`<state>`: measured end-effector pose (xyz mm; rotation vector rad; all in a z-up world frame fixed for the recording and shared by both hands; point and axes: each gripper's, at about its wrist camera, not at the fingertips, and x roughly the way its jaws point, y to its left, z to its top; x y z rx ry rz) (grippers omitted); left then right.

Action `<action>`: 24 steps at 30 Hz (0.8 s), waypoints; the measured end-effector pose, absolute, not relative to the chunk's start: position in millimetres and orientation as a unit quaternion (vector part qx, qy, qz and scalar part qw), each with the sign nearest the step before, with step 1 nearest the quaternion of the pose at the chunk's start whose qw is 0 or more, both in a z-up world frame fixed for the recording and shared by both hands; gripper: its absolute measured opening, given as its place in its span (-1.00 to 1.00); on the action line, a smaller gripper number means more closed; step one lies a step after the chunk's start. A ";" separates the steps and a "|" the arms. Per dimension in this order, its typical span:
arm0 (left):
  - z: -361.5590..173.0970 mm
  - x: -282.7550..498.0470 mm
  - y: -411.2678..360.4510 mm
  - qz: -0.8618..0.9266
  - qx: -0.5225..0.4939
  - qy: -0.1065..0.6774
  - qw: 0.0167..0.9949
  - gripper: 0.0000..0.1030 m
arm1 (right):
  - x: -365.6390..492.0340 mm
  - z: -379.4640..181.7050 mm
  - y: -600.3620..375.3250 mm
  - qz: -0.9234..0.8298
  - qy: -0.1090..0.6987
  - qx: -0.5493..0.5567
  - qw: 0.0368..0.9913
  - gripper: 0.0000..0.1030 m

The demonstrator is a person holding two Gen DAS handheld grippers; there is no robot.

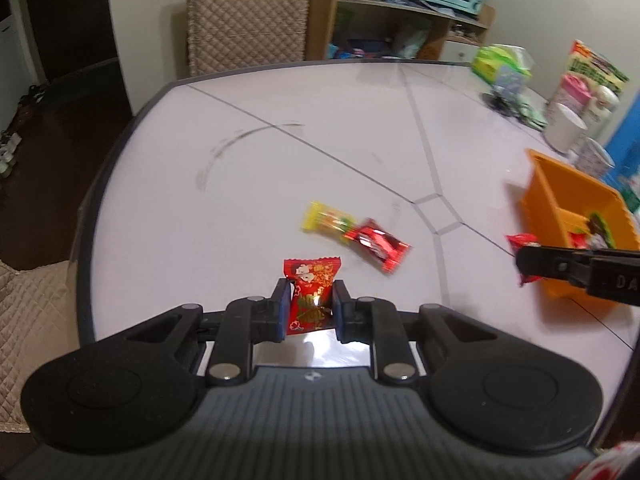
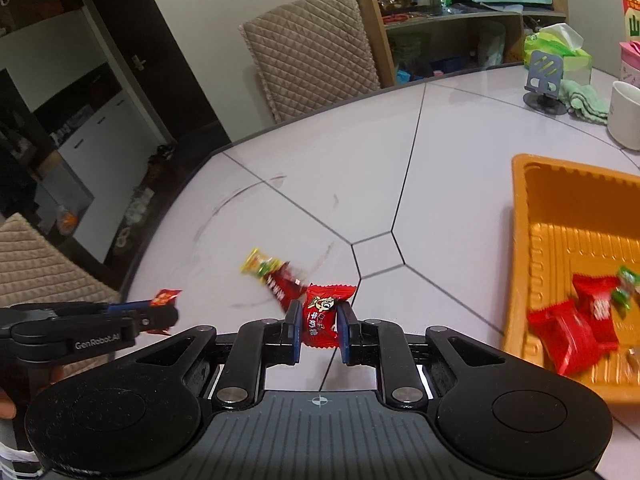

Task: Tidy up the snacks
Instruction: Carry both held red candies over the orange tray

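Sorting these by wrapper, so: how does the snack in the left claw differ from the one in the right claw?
The left claw pinches a red packet with gold-green print, standing tall and narrow between the pads. The right claw pinches a plainer red packet with a cartoon face, squatter and tilted. The left claw's packet is far from the orange tray; the right claw's is closer. Both are small sealed red wrappers, lifted off the table.

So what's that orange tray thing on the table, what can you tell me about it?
The orange tray looks like thin moulded plastic, rectangular, with raised walls, a rolled rim and a ribbed floor. It sits flat on the pale table, to the right of both grippers, and neither one touches it. Inside lie a few wrapped snacks: two red packets overlapping each other and a small green-wrapped sweet beside them. Its right side runs out of the picture, so the full shape is not visible.
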<state>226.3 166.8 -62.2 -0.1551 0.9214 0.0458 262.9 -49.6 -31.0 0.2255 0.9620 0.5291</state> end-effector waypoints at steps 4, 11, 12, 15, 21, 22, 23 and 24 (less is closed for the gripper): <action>-52.6 212.3 142.9 0.000 -0.077 0.440 0.895 -0.63 | 243.1 -25.5 -66.7 0.252 0.457 0.117 0.845 -0.64; -43.4 194.1 94.7 -0.044 -0.075 0.438 0.895 -0.63 | 210.7 -21.8 -111.6 0.226 0.461 0.136 0.847 -0.64; -42.7 192.5 86.5 -0.052 -0.072 0.439 0.894 -0.63 | 206.5 -21.9 -118.9 0.220 0.461 0.138 0.848 -0.64; -40.8 189.0 60.1 -0.077 -0.065 0.439 0.893 -0.63 | 195.4 -20.7 -142.6 0.197 0.461 0.148 0.853 -0.64; -33.0 193.6 5.1 -0.125 -0.048 0.431 0.892 -0.63 | 178.1 -12.8 -192.8 0.150 0.447 0.164 0.866 -0.64; -31.3 196.0 -3.9 -0.132 -0.045 0.429 0.893 -0.63 | 175.8 -11.3 -201.2 0.143 0.444 0.167 0.868 -0.64; -29.7 198.6 -13.1 -0.138 -0.042 0.426 0.893 -0.63 | 174.9 -9.9 -208.4 0.135 0.441 0.170 0.871 -0.64; -27.8 201.1 -21.6 -0.144 -0.038 0.423 0.894 -0.63 | 173.8 -8.5 -215.9 0.128 0.438 0.173 0.873 -0.64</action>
